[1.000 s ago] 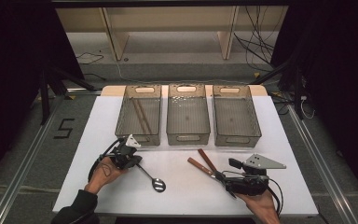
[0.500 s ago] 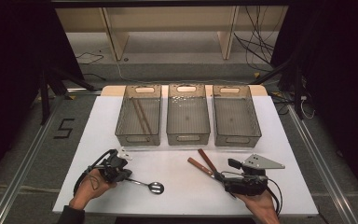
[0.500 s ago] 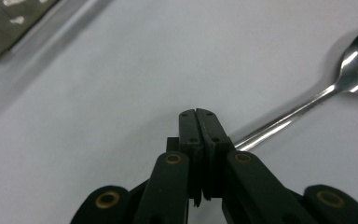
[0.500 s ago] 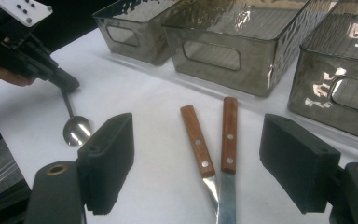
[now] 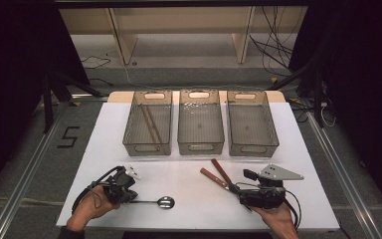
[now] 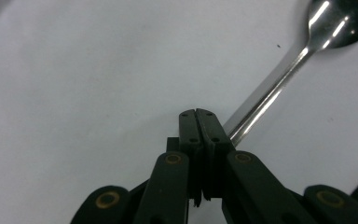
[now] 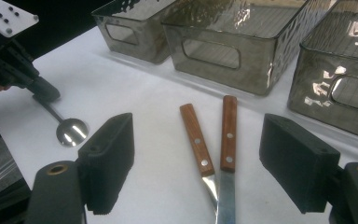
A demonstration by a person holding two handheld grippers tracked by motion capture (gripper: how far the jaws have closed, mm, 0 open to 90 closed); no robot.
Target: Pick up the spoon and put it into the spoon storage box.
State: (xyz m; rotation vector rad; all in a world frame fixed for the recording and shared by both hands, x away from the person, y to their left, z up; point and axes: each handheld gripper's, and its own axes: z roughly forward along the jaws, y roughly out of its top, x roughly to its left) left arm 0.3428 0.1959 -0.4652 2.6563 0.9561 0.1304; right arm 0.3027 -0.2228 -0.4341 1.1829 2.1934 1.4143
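Left tongs [image 5: 131,195] dragged spoon [image 5: 160,201] nearer, seemingly.

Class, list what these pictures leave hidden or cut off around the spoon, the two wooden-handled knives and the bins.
- Spoon handle end: in the left gripper view it runs behind the closed left gripper, so the grip itself is hidden.
- Knives: blades cut off by the bottom edge of the right gripper view.
- Left bin: the high view is too small to identify the thin brown sticks inside.

A shiny metal spoon [image 5: 155,201] lies flat on the white table [image 5: 189,189], bowl pointing right.
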